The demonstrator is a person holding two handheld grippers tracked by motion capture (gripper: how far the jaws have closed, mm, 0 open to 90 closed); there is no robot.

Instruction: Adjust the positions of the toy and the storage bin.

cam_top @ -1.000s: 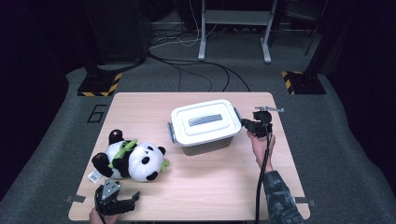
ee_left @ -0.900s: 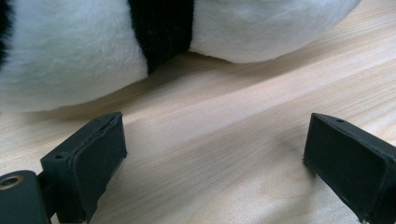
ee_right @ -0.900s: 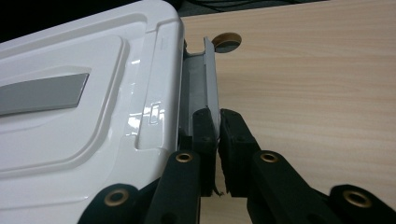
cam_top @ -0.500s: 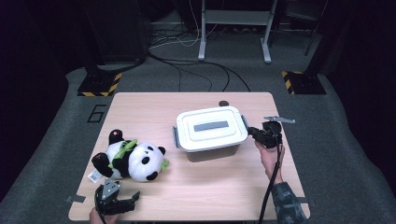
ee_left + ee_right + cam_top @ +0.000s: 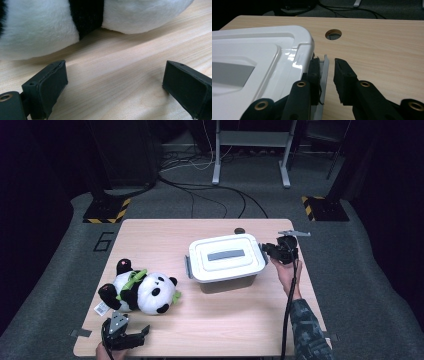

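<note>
- A white lidded storage box sits on a light wooden table, toward the far right part of it. The box serves as the landmark here.
- At the box's right end, the right gripper straddles a grey latch flap that hinges beside the lid's edge.
- Its jaws have just been opening. The flap stands between them: the left one lies against the flap, and a narrow gap separates the flap from the right one, so the grip looks released.
- From above, the right gripper touches the box's right end, with the person's hand behind it.
- A plush panda lies to the left of the box, well apart from it, nearer the person.
- The left gripper rests on the table just on the near side of the panda, far left of the box. Its jaws stand wide open, with bare wood between them.
- The step in hand appears to be undoing the box's right latch.
- To do it well, swing the flap fully outward, away from the box's wall, then check that the lid edge is free before lifting.
- A matching latch at the box's left end probably needs the same treatment.
</note>
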